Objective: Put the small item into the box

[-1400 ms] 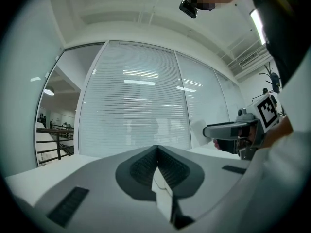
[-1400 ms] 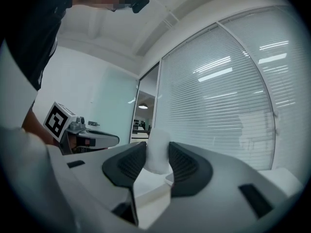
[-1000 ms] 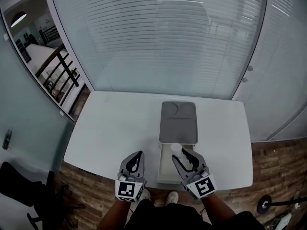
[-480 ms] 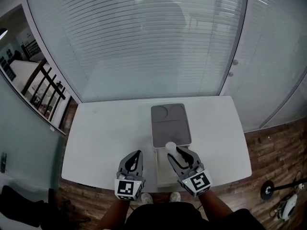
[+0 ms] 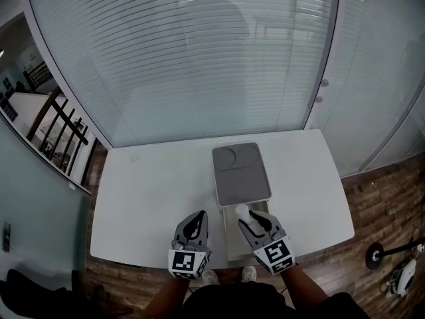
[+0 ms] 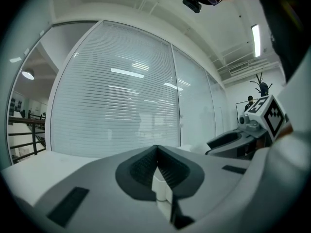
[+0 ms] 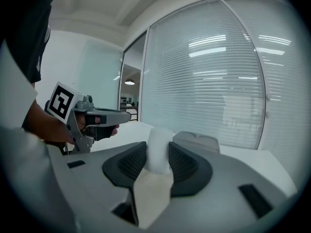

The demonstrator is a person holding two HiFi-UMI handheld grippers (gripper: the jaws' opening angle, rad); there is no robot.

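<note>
Your right gripper [image 5: 247, 216] holds the small white item [image 5: 242, 211] between its jaws, with the item sticking up past the fingertips. It hangs over the far end of the open box [image 5: 232, 244], just near of the grey lid [image 5: 240, 175] lying flat on the table [image 5: 153, 198]. Your left gripper [image 5: 197, 218] waits just left of the box with its jaws pressed together on nothing.

The risk is where you let go. The item sits close to the box's far edge, so an early release could land it on the rim or the lid and send it rolling across the table. Dropping from a height could also make it bounce out. Come nearer and lower before opening.
</note>
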